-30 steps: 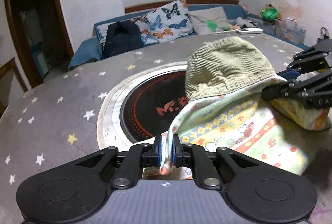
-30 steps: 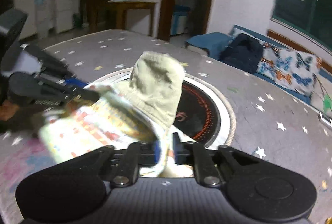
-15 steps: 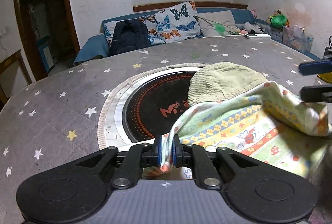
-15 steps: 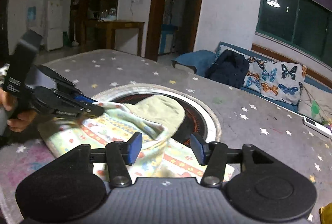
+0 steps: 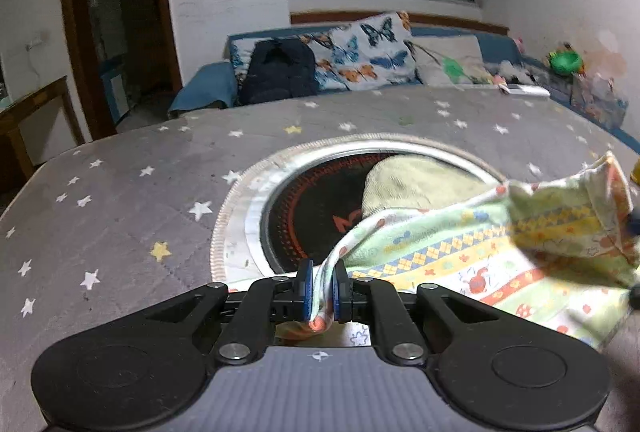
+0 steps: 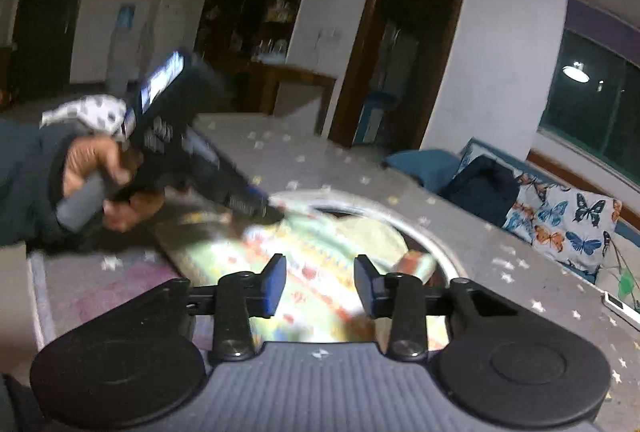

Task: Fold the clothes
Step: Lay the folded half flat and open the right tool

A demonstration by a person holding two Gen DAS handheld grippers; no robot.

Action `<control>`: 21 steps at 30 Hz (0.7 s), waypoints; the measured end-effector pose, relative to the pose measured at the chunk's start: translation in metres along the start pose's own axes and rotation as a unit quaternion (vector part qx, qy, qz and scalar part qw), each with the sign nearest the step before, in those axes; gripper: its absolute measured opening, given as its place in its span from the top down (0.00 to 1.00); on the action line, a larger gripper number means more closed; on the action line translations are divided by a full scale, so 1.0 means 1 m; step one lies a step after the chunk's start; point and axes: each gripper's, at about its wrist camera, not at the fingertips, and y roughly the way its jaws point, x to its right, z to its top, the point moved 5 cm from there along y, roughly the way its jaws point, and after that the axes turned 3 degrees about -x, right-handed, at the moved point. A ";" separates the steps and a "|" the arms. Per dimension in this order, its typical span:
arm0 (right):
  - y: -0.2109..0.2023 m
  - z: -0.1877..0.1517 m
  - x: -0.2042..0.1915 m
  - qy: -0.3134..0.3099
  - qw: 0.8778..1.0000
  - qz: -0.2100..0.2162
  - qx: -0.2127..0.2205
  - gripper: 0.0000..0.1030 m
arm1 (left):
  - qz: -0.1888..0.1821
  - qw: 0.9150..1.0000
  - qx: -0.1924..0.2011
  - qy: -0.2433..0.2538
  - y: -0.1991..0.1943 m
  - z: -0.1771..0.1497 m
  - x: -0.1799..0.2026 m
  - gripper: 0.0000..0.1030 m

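The left wrist view shows the left hand-held gripper (image 5: 320, 290) pinching a corner of the patterned garment (image 5: 480, 256), its cloth stretched above the star-printed worktop (image 5: 120, 200) and its olive corduroy side (image 5: 412, 184) lying over the round black inset (image 5: 304, 220); the right wrist view alone shows the right hand-held gripper (image 6: 320, 284) spread with nothing between its fingers, above the garment, and the person's hand (image 6: 100, 176) on the left tool. The garment's right edge is cut off in the left view; motion blur smears its print in the right view.

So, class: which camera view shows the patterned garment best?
The left wrist view: the garment is sharp there, pinched in the left gripper, pattern readable. The right wrist view shows it motion-blurred beyond the open right gripper.
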 end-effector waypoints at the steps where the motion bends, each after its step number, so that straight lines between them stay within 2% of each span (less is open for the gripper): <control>1: 0.008 -0.003 0.001 -0.002 1.000 -0.003 -0.011 0.66 | 0.002 1.000 0.006 -0.006 -0.002 0.000 -0.002 0.90; 3: 0.025 -0.010 0.010 0.009 0.999 -0.017 -0.034 0.66 | 0.010 1.000 0.007 -0.010 -0.002 0.000 -0.006 0.90; 6: 0.055 -0.025 0.039 0.064 0.993 -0.041 -0.087 0.66 | 0.013 1.000 -0.015 -0.006 0.007 -0.006 -0.009 0.89; 9: 0.067 -0.035 0.057 0.107 0.987 -0.051 -0.113 0.66 | 0.014 1.000 -0.025 -0.001 0.011 -0.008 -0.011 0.81; 11: 0.069 -0.038 0.067 0.140 0.982 -0.049 -0.117 0.66 | 0.015 0.999 -0.028 -0.004 0.013 -0.007 -0.013 0.77; 15: 0.066 -0.028 0.078 0.159 0.980 -0.055 -0.102 0.66 | 0.016 0.999 -0.033 0.000 0.015 -0.006 -0.017 0.75; 19: 0.083 -0.031 0.089 0.188 0.974 -0.055 -0.115 0.66 | 0.031 0.999 -0.036 0.000 0.017 -0.003 -0.023 0.72; 21: 0.089 -0.038 0.096 0.201 0.970 -0.064 -0.123 0.66 | 0.043 0.998 -0.038 -0.007 0.018 -0.001 -0.032 0.64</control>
